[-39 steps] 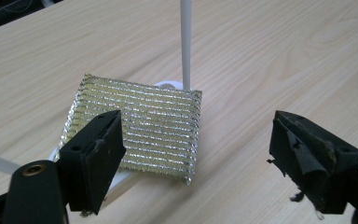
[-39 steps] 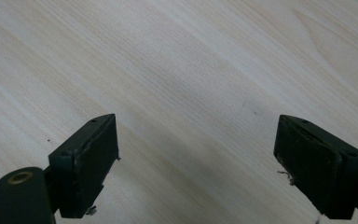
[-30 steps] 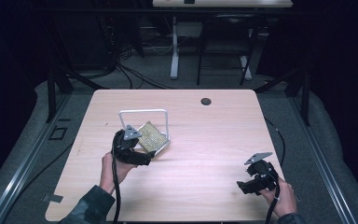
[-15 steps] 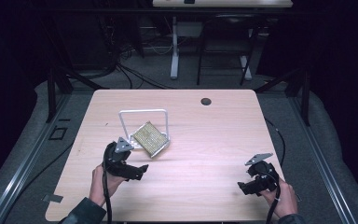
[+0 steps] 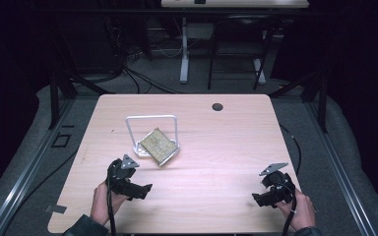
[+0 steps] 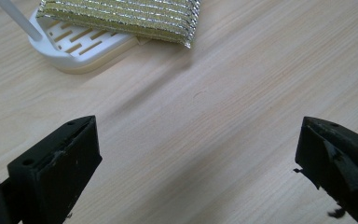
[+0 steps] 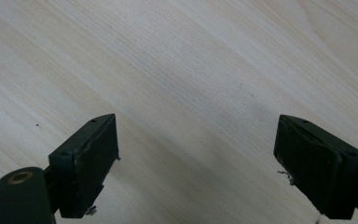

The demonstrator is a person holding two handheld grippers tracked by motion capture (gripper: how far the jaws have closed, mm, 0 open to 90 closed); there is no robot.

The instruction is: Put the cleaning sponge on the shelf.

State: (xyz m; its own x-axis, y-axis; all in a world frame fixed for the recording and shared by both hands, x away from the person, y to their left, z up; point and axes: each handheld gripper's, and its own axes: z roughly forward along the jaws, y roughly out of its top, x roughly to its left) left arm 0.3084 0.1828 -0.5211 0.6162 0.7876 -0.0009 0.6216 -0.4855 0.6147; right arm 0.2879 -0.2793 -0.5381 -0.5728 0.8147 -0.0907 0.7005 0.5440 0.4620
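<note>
A gold and silver scouring pad [image 5: 158, 145] lies tilted on a small white slotted rack [image 5: 142, 149] with a white wire hoop [image 5: 150, 118], left of the table's middle. In the left gripper view the pad [image 6: 126, 16] and rack [image 6: 77, 46] sit at the top. My left gripper [image 5: 145, 190] hovers near the front left edge, open, with nothing between its jaws [image 6: 196, 168]. My right gripper [image 5: 257, 199] is at the front right, open over bare wood [image 7: 196, 158].
The light wooden table [image 5: 226, 142] has a dark round grommet hole [image 5: 217, 106] near its far edge. Black cables trail from both grippers over the front edge. Dark floor, metal frames and table legs surround the table.
My left gripper has pulled back from the pad and rack toward the front left edge and stands open. The pad stays on the rack. The right gripper has barely moved.
</note>
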